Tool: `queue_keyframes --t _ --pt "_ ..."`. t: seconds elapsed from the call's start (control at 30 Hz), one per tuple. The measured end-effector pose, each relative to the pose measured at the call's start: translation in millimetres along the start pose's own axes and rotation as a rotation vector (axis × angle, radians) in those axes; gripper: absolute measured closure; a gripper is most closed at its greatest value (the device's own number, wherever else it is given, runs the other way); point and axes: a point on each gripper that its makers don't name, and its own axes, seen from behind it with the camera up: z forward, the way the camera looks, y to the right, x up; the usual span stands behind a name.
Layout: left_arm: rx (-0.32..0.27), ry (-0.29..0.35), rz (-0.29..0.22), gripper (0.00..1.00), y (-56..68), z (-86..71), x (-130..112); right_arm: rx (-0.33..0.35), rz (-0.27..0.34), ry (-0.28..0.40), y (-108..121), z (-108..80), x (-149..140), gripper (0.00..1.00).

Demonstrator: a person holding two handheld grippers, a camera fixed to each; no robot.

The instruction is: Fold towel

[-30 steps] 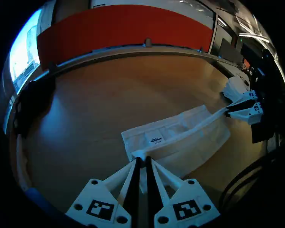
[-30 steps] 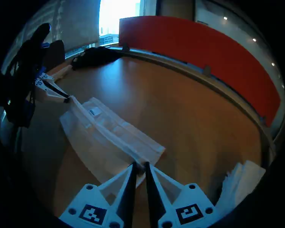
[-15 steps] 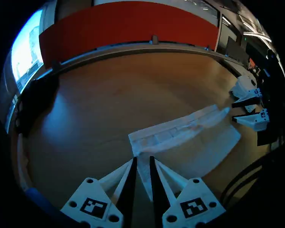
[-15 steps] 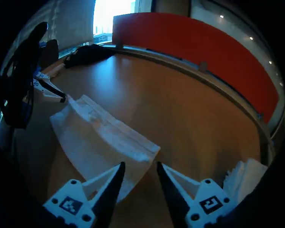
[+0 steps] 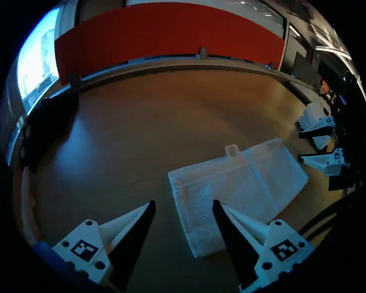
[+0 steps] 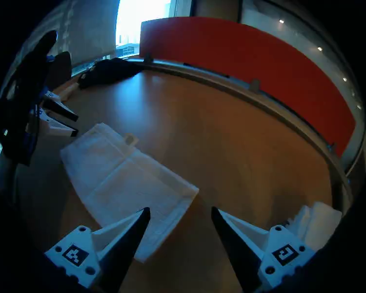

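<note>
A white towel (image 5: pixel 234 188) lies flat and folded on the wooden table (image 5: pixel 149 127), with a small label tab (image 5: pixel 231 150) sticking out at its far edge. My left gripper (image 5: pixel 183 205) is open, its fingers spread over the towel's near corner without touching it. In the right gripper view the same towel (image 6: pixel 122 183) lies flat in front of my right gripper (image 6: pixel 179 211), which is open with nothing between its fingers. The right gripper (image 5: pixel 324 146) also shows in the left gripper view past the towel's far end. The left gripper (image 6: pixel 56 119) shows at the left of the right gripper view.
A stack of white folded towels (image 6: pixel 312 227) sits at the table's right edge in the right gripper view. A dark bag (image 6: pixel 110 68) lies at the far end by the window. A red partition (image 5: pixel 168 31) runs along the table's back edge.
Both grippers let go of the towel's raised edge and opened wide. The held fold dropped, and the towel now lies flat. Both grippers drew back a little.
</note>
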Motion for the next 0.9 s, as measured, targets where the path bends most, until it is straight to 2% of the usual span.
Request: queue_keyframes --t 0.47,0.9 --pt "-0.003 0.006 0.011 0.14 4.0 -12.5 -6 0.002 0.010 0.004 -7 -14.1 -9 0.03" --pt "-0.017 -0.011 -0.003 0.14 17.2 -28.5 -28 -0.005 0.022 -0.001 -18 -39.4 -30 0.03"
